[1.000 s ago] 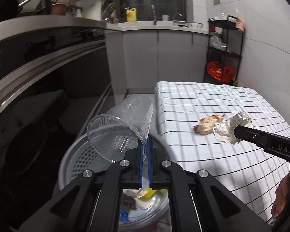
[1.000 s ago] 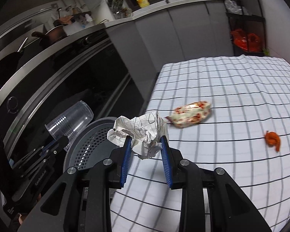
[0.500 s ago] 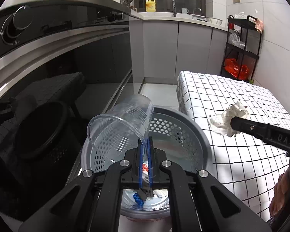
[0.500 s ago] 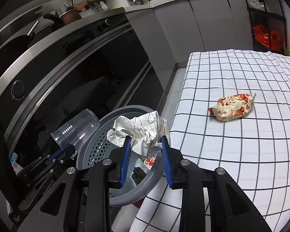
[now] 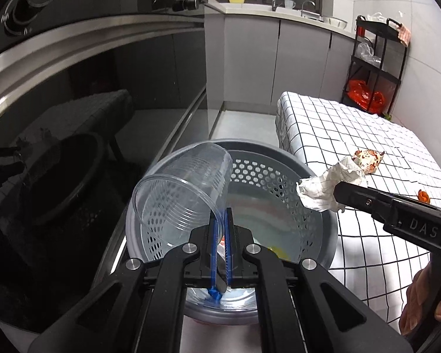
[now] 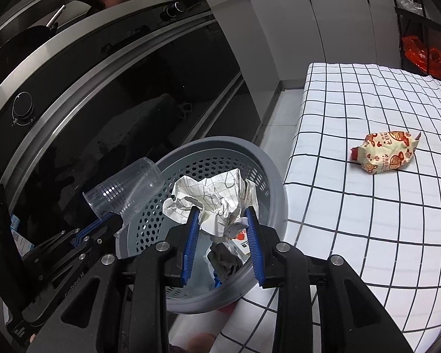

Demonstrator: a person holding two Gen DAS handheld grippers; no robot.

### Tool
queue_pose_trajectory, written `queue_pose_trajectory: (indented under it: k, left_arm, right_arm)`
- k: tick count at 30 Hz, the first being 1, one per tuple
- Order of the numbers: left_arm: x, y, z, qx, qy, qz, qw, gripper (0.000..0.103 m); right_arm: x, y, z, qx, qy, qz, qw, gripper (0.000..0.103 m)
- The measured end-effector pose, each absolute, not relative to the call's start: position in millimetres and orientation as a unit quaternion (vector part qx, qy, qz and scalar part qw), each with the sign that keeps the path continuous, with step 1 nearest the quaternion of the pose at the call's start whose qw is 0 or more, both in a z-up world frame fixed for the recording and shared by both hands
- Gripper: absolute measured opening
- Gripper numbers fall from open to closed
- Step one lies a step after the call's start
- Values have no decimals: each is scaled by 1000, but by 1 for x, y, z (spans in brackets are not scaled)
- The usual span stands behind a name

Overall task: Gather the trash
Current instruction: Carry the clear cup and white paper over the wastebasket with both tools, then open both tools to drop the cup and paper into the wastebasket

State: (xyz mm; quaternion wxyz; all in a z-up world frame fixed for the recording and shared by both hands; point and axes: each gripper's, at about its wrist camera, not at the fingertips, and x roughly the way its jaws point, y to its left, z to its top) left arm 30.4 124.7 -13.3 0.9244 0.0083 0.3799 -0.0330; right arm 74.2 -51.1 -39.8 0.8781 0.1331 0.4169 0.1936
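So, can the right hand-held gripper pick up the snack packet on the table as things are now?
Probably not yet. The right hand-held gripper is shut on the crumpled paper over the bin. The snack packet lies uncovered on the checked cloth, so the way looks free afterwards.

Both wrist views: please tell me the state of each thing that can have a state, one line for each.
Left gripper: shut on the plastic cup's rim.
Plastic cup: empty, tilted, held over the bin.
Right gripper: shut on the crumpled paper.
Crumpled paper: held over the bin, not dropped.
Bin: open, some trash inside.
Snack wrapper: lying on the checked cloth, uncollected.
Orange scrap: lying on the cloth, uncollected.
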Motion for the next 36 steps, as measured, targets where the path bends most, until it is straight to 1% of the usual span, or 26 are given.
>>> queue_pose_trajectory:
  k: [10, 14, 16, 18, 27, 28, 31, 32, 33, 35, 36]
  left_arm:
    - [34, 126, -22, -3, 397, -39, 917, 6]
    - [35, 126, -23, -4, 400, -38, 916, 8]
    - [35, 126, -23, -4, 401, -38, 915, 8]
    - [35, 126, -23, -6, 401, -37, 915, 8]
    - [35, 128, -23, -12, 404, -37, 914, 8]
    - [35, 128, -23, -13, 403, -37, 914, 10]
    - [34, 129, -22, -14, 400, -34, 916, 24]
    - [34, 129, -21, -14, 398, -32, 917, 34]
    - [33, 130, -20, -15, 394, -29, 919, 42]
    - [31, 131, -18, -17, 388, -28, 921, 48]
    - [31, 131, -17, -17, 386, -27, 922, 49]
  right_arm:
    - [83, -42, -44, 124, 426, 201, 873, 31]
    - [84, -42, -45, 124, 426, 202, 873, 34]
    - [85, -43, -45, 126, 425, 202, 873, 40]
    - [85, -45, -45, 130, 421, 201, 875, 56]
    - [81, -51, -44, 134, 414, 198, 878, 57]
    - [80, -52, -44, 134, 413, 199, 879, 57]
    - [78, -53, -43, 134, 412, 199, 879, 57]
    - [77, -54, -42, 134, 412, 199, 879, 57]
    - [76, -54, -43, 134, 413, 198, 879, 57]
    - [76, -55, -43, 134, 413, 198, 879, 57]
    - [75, -55, -42, 133, 413, 196, 879, 57]
